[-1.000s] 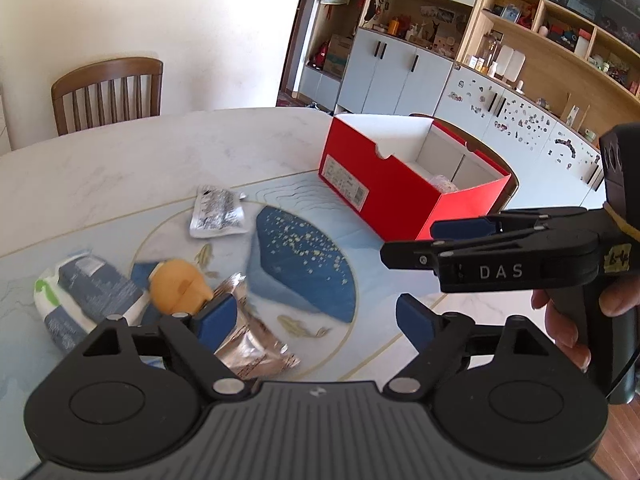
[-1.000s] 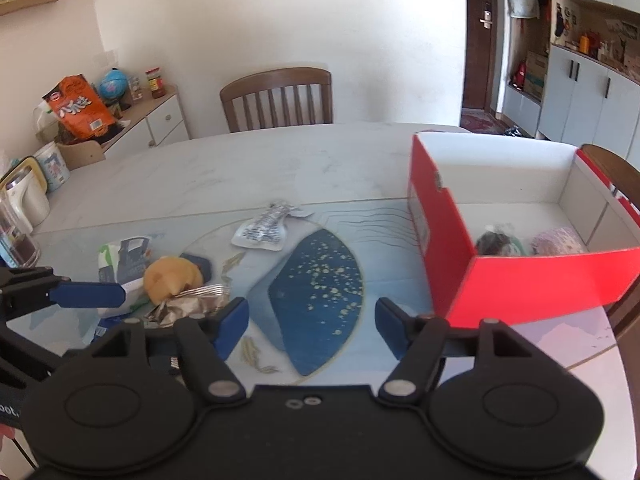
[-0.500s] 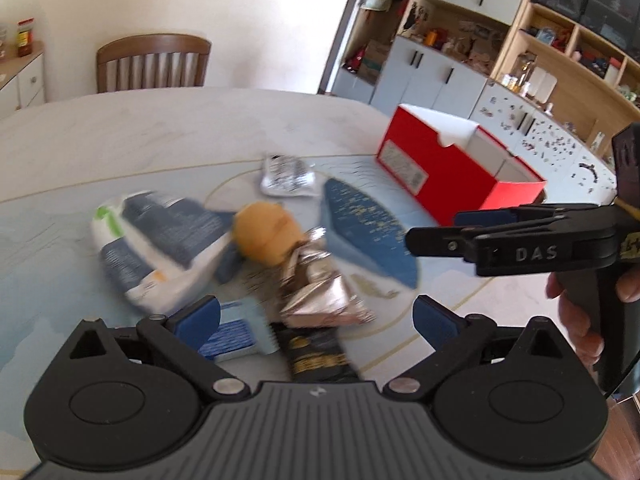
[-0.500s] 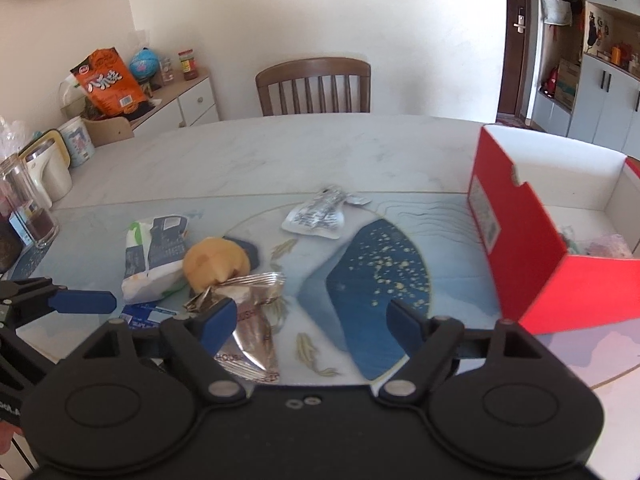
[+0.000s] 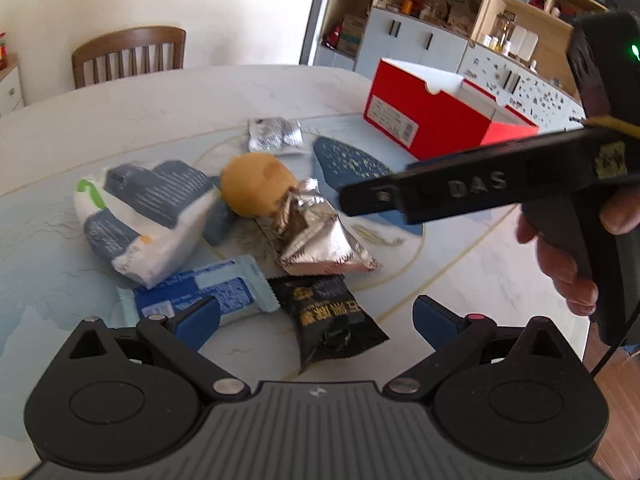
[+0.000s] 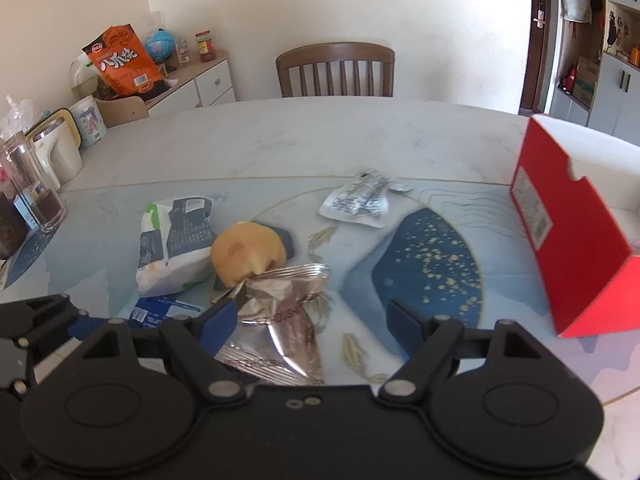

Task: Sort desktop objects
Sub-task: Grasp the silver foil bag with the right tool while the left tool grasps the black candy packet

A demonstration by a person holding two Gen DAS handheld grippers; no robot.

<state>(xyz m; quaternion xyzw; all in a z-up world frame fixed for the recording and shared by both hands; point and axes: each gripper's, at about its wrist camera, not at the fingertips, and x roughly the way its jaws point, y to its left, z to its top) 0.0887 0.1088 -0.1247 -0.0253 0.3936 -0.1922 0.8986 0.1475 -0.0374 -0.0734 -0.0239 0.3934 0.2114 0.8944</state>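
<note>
A pile of snacks lies on the marble table (image 5: pixel 168 104): a yellow bun (image 5: pixel 256 184) (image 6: pixel 246 252), a white-and-grey bag (image 5: pixel 148 208) (image 6: pixel 176 236), a blue wafer bar (image 5: pixel 200 296), a black packet (image 5: pixel 332 320) and a silver foil packet (image 5: pixel 320 236) (image 6: pixel 276 320). A small silver sachet (image 5: pixel 274 134) (image 6: pixel 358 202) lies apart. My left gripper (image 5: pixel 316 320) is open just above the black packet. My right gripper (image 6: pixel 314 322) is open over the foil packet; one of its fingers (image 5: pixel 460 188) crosses the left wrist view. The red box (image 5: pixel 432 120) (image 6: pixel 576 240) stands to the right.
A wooden chair (image 6: pixel 336 70) stands behind the table. Glass jars (image 6: pixel 36 196) and a white kettle (image 6: pixel 56 152) sit at the table's left edge, with a sideboard (image 6: pixel 200 80) behind. Cabinets (image 5: pixel 420 44) line the right wall. A hand (image 5: pixel 572 264) holds the right gripper near the table's right edge.
Both grippers have swung left and sunk toward the snack pile, and their jaws have widened. The red box has slid toward the right edge of both views.
</note>
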